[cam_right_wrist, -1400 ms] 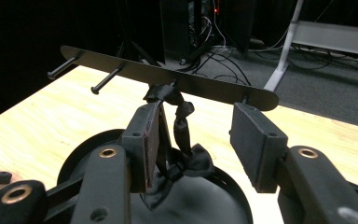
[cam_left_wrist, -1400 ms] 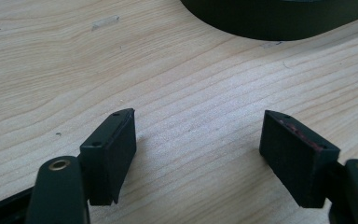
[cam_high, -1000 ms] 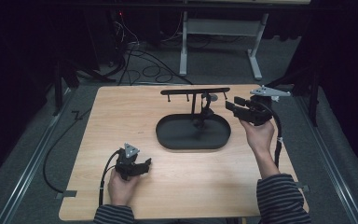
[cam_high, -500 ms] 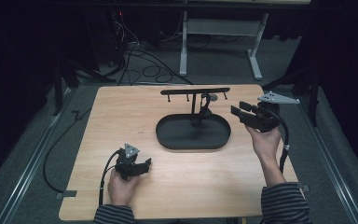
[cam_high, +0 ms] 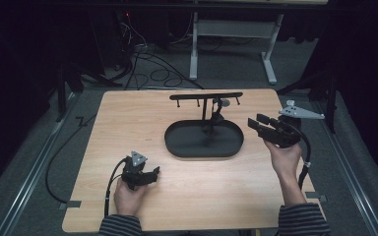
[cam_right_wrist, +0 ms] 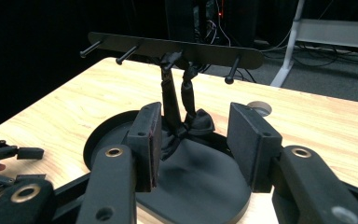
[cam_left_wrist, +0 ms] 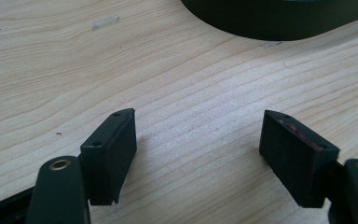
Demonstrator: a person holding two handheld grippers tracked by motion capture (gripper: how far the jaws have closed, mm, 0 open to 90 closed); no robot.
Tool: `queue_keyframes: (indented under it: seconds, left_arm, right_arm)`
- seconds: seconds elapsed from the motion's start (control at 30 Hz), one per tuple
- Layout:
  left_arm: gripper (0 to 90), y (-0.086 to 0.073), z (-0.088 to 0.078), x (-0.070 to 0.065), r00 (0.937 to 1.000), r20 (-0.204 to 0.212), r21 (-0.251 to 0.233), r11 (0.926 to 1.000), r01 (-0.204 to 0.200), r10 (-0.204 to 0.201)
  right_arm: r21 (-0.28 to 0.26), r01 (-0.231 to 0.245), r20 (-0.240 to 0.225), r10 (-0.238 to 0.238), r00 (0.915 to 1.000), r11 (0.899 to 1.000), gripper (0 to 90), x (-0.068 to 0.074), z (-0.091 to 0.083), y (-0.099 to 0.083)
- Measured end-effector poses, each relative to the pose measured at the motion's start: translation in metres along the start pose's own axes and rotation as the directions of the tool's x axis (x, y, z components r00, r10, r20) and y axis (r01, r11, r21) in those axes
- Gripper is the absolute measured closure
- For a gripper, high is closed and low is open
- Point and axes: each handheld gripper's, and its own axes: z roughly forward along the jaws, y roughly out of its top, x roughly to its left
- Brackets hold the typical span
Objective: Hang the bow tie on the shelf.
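Observation:
A black stand with an oval base [cam_high: 177, 143] and a pegged crossbar [cam_high: 205, 97] sits at the table's middle back. A black bow tie [cam_right_wrist: 200, 122] on a strap hangs from the bar down to the base. My right gripper [cam_high: 257, 121] is held just right of the stand and points at it. Its jaws are open and have just been closing a little, with nothing between them [cam_right_wrist: 196, 109]; the bow tie lies farther off. My left gripper [cam_high: 152, 173] rests open near the front left, over bare wood [cam_left_wrist: 198, 126].
The wooden table [cam_high: 128, 118] ends in dark floor on all sides. Cables [cam_high: 142, 64] and a white desk frame [cam_high: 270, 54] lie beyond its far edge. A round hole [cam_right_wrist: 259, 108] is in the tabletop behind the stand. A small clear scrap [cam_left_wrist: 106, 21] lies ahead of my left gripper.
My right hand has drawn its gripper rightwards and a little toward the near edge, away from the stand. The left hand has not moved.

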Motion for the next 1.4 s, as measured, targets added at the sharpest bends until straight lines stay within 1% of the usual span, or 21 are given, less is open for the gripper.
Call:
queue_keyframes:
  seconds: [0.23, 0.5, 0.73, 0.8, 0.87, 0.93, 1.1, 1.4]
  left_arm:
    - [27.8, 0.0, 0.0, 0.0, 1.0, -0.001, 0.002, 1.0, -0.001, 0.001]
    - [27.8, 0.0, 0.0, 0.0, 1.0, -0.002, 0.0, 1.0, -0.001, 0.001]
    - [27.8, 0.0, 0.0, 0.0, 1.0, -0.001, 0.002, 1.0, -0.001, 0.001]
    - [27.8, 0.0, 0.0, 0.0, 1.0, -0.001, 0.0, 1.0, -0.001, 0.001]
    - [27.8, 0.0, 0.0, 0.0, 1.0, -0.001, 0.002, 1.0, -0.002, 0.002]
    - [27.8, 0.0, 0.0, 0.0, 1.0, -0.002, 0.002, 1.0, -0.002, 0.002]
    - [27.7, 0.0, 0.0, 0.0, 1.0, -0.002, 0.002, 1.0, -0.002, 0.002]
    - [27.7, 0.0, 0.0, 0.0, 1.0, -0.002, 0.002, 1.0, -0.002, 0.002]
  right_arm:
    - [-0.001, -0.013, -0.003, 0.013, 0.9999, 1.0, 56.8, -0.001, -0.01, -0.008]
    - [0.003, -0.012, -0.005, 0.012, 0.9999, 1.0, 56.7, 0.002, -0.018, -0.013]
    - [0.001, -0.015, -0.018, 0.015, 0.9997, 1.0, 56.6, 0.005, -0.024, -0.02]
    - [-0.002, -0.017, -0.026, 0.017, 0.9995, 1.0, 56.4, 0.006, -0.027, -0.025]
    - [-0.003, -0.019, -0.027, 0.019, 0.9995, 1.0, 56.4, 0.007, -0.027, -0.027]
    - [-0.006, -0.024, -0.029, 0.024, 0.9993, 1.0, 56.2, 0.008, -0.029, -0.032]
    - [0.009, -0.029, -0.027, 0.03, 0.9992, 1.0, 56.2, 0.011, -0.03, -0.041]
    - [0.005, -0.033, -0.035, 0.033, 0.9988, 0.999, 56.2, 0.016, -0.034, -0.05]
